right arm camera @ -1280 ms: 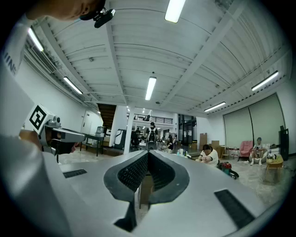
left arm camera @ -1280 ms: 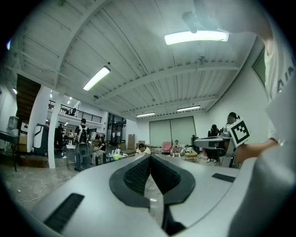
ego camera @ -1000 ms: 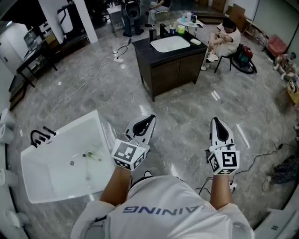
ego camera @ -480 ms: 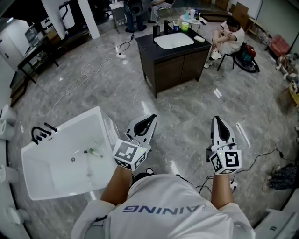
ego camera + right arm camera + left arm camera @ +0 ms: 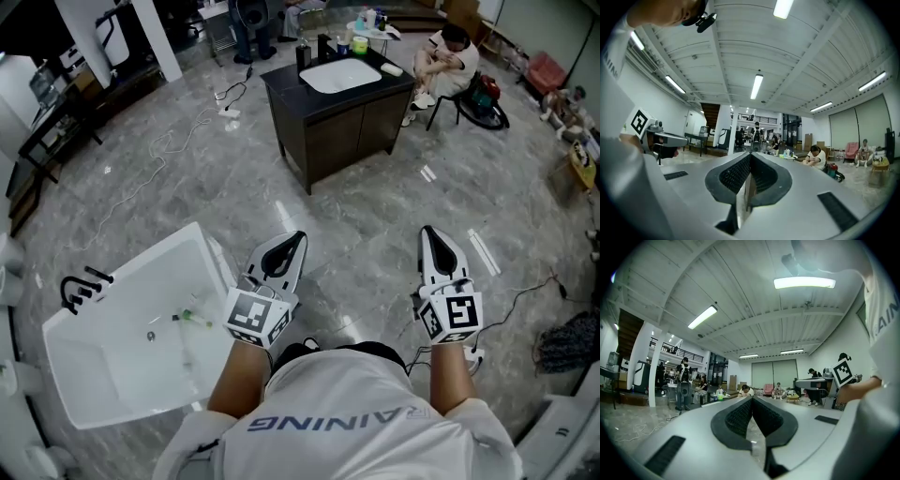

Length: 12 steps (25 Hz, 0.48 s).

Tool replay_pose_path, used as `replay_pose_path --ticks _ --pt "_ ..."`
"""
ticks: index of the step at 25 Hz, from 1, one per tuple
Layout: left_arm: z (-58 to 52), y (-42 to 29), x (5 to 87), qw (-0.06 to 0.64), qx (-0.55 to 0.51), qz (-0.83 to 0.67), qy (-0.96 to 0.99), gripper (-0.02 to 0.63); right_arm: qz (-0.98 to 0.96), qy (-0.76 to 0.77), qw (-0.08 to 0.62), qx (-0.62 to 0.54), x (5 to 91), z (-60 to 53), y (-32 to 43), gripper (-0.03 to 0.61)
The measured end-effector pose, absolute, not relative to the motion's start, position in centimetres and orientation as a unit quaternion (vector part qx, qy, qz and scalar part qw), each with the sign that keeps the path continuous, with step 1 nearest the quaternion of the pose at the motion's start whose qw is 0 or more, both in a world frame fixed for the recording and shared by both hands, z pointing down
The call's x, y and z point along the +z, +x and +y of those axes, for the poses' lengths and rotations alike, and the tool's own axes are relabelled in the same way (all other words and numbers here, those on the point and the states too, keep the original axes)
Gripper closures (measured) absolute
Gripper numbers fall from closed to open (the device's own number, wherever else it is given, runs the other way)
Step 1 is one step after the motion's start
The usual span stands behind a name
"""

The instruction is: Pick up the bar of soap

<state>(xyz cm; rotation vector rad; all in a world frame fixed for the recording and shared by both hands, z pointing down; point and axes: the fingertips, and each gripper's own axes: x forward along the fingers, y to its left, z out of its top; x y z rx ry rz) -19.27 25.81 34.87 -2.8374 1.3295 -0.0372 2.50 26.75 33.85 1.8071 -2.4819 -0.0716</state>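
The left tongs [image 5: 296, 238] and the right tongs [image 5: 429, 232] are both closed and empty. The bar of soap [image 5: 392, 68] is, I think, the small white piece on the far dark table [image 5: 349, 111], right of the basin [image 5: 339, 75]. It is well apart from both, with the right tongs nearer. Its long axis is too small to tell. The shirt [image 5: 328, 412] reads "AINING".
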Motion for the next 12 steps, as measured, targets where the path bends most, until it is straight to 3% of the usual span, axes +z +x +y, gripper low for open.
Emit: replay_pose_path --ticks 12 --pt "21.7 -19.7 37.6 -0.022 -0.019 0.391 -0.920 0.604 -0.796 0.598 0.089 -0.036 36.1 23.3 0.8 0.563"
